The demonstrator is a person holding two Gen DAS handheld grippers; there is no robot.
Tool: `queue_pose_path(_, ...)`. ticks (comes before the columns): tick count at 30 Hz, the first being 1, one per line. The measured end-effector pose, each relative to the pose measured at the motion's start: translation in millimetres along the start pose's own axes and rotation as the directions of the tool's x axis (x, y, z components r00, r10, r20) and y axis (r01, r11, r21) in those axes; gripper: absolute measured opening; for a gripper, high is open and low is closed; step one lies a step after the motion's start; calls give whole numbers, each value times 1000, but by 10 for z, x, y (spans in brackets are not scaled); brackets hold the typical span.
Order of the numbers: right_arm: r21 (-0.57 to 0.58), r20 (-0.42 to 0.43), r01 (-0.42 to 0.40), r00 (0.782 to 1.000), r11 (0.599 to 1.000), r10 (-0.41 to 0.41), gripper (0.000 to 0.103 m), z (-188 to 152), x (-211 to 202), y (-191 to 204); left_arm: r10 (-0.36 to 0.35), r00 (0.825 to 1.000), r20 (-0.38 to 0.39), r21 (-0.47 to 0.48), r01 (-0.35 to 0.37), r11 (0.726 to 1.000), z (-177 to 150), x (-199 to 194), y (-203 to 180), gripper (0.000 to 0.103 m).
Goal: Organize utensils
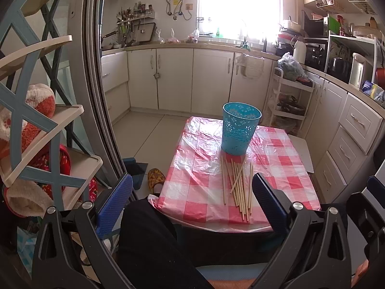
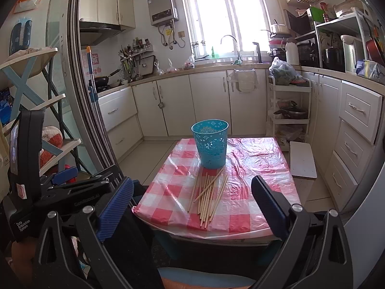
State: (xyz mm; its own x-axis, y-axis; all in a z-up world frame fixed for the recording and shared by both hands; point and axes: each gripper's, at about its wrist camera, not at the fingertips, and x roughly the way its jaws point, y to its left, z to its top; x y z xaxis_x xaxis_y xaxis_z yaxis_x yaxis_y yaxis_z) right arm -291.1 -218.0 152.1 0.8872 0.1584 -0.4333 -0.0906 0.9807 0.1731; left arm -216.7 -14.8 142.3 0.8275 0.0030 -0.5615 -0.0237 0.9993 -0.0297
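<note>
Left wrist view showed a loose bundle of wooden chopsticks (image 1: 237,185) lying flat on the near half of a small table (image 1: 207,192), some crossing over others, their far ends reaching almost to the base of a blue perforated cup (image 1: 239,128). The cup stood upright just behind them, near the middle of the table. A red-and-white checked cloth under a clear plastic sheet covered the tabletop.

The left gripper (image 1: 192,200) hovered short of the table's near edge with its jaws spread wide and nothing between them; one blue-padded finger (image 1: 114,204) sat well left of the table, the other beside the chopsticks' near ends. In the right wrist view, the right gripper (image 2: 192,204) was likewise wide open and empty, framing the chopsticks (image 2: 208,197) and the cup (image 2: 211,143) from slightly farther right. The left gripper's body (image 2: 72,192) showed at that view's left edge.

A dark trouser leg (image 1: 149,240) ran below the table's near edge, and a yellow patterned slipper (image 1: 156,179) rested on the floor to the left. Cream kitchen cabinets (image 1: 173,79) lined the far wall under a bright window (image 1: 238,4), and a shelf rack holding slippers (image 1: 38,130) stood at the far left.
</note>
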Motion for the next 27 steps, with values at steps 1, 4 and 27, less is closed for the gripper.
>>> queue_pose_path(1, 0, 0, 0, 1000, 1000, 0, 94, -1, -2, 3, 0, 1000, 1, 1, 0, 1000, 2, 0, -3, 95)
queue_pose_path(4, -9, 1, 2, 1000, 1000, -2, 94, -4, 2, 9, 0, 1000, -1, 0, 0, 1000, 2, 2, 1, 95)
queue_pose_path(27, -20, -22, 0, 1000, 1000, 0, 94, -48, 69, 13, 2, 1000, -14, 0, -2, 1000, -100, 27, 4, 95)
